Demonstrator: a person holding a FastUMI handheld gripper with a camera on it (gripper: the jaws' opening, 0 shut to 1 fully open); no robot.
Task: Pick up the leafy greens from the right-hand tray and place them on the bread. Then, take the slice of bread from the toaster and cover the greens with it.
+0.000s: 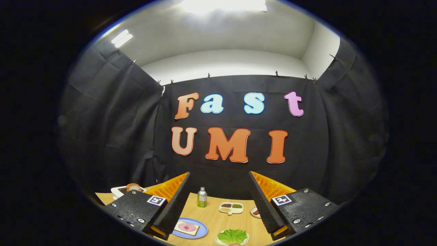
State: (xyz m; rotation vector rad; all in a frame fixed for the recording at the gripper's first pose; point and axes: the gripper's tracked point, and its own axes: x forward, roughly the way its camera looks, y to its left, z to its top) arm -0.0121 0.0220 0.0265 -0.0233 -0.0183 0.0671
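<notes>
Claw (220,200) held high above the wooden counter (218,220), fingers spread wide apart, clamped on nothing. Open air between the two fingers, with most of the counter's goods visible through that gap.

Leafy greens (233,236) lying on a small white tray (219,241) at the near edge of the counter, below and between the fingertips, closer to the right finger. Nothing touching the greens from above.

Blue plate (202,231) just left of the greens' tray, partly hidden behind the left finger, carrying a slice of bread (187,228) topped with a pink round of meat. Bare wood between plate and tray, the two apart.

Farther back, toward the black cloth wall: small green bottle (202,197) standing upright, and beside it a white divided dish (231,207) holding dark, green and pale fillings in separate compartments. Another small dish (254,212) with something reddish peeking out from behind the right finger, mostly covered.

White toaster (119,191) at the far left corner of the counter, mostly hidden behind the left finger, with a browned slice (133,187) at its top.

Middle of the counter bare between bottle, divided dish, plate and greens: free room there for descending.
</notes>
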